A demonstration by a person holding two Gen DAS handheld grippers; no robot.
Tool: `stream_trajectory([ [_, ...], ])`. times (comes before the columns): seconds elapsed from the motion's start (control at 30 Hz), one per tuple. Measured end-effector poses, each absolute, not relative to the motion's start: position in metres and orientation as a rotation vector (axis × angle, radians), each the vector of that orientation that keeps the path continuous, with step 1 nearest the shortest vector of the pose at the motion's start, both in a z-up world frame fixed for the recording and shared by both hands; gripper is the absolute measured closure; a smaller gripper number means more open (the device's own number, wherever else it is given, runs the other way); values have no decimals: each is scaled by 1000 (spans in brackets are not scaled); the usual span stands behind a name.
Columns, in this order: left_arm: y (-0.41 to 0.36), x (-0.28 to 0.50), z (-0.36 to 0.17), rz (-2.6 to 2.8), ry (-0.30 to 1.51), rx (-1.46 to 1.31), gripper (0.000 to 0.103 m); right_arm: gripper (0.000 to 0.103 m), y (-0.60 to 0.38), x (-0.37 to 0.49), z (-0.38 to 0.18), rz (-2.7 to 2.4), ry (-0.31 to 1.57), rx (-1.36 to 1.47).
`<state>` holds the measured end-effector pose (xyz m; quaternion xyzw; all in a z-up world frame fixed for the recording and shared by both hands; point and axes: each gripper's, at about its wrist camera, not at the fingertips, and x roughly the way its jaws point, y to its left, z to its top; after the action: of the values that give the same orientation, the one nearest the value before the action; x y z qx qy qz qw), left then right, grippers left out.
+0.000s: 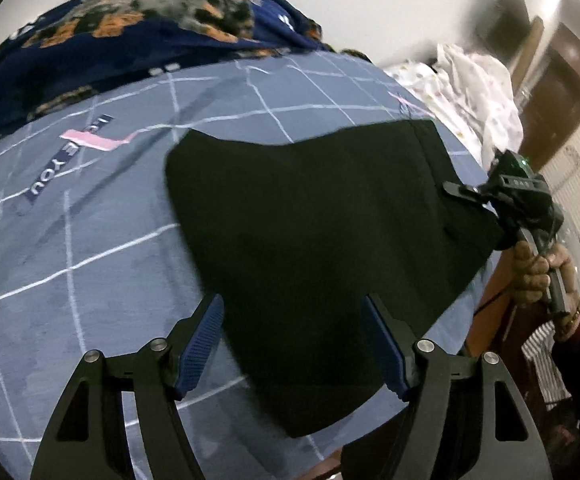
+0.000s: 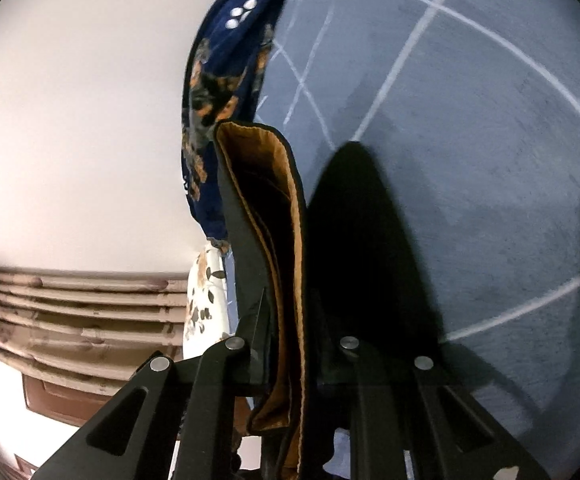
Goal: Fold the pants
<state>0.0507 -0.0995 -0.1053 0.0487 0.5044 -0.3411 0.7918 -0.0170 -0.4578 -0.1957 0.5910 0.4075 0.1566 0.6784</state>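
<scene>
Pants (image 1: 309, 240) flat on bed (image 1: 90, 240), long axis diag, waistband toward right gripper (image 1: 455, 189).

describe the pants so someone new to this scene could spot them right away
Start at the blue bedsheet with the white grid lines. The pants are the flat black cloth lying on its right part, in front of the dark blue patterned blanket. They are the only plain black fabric there, and the right gripper pinches their edge, which shows a tan lining.

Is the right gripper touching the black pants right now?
Touching. In the right wrist view the right gripper is shut on the black pants, their brown-lined edge pinched between its fingers.
</scene>
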Motion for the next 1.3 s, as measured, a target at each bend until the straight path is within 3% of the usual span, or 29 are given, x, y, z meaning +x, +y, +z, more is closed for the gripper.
stream_trajectory([
  [0.17,-106,49,-117,-736,1107,141,28,83,-460,-18,-202,338,934,1362],
  [0.23,-104,51,-122,-730,1121,128,28,72,-468,-24,-201,293,933,1372],
  [0.43,-90,58,-124,-728,1143,45,28,72,-495,-77,-155,317,760,1374],
  [0.53,-87,60,-127,-729,1162,16,28,72,-471,-89,-139,408,807,1333],
  [0.7,-85,61,-133,-716,1173,-2,28,71,-454,-86,-168,318,946,1330],
  [1.07,-81,61,-141,-726,1196,-29,28,71,-456,-76,-191,281,936,1443],
  [1.17,-80,60,-141,-721,1194,-22,26,72,-455,-74,-196,254,948,1469],
  [1.23,-80,60,-140,-719,1193,-23,25,89,-454,-71,-194,212,965,1420],
  [1.3,-80,59,-137,-709,1194,-19,25,90,-452,-74,-187,205,945,1371],
])
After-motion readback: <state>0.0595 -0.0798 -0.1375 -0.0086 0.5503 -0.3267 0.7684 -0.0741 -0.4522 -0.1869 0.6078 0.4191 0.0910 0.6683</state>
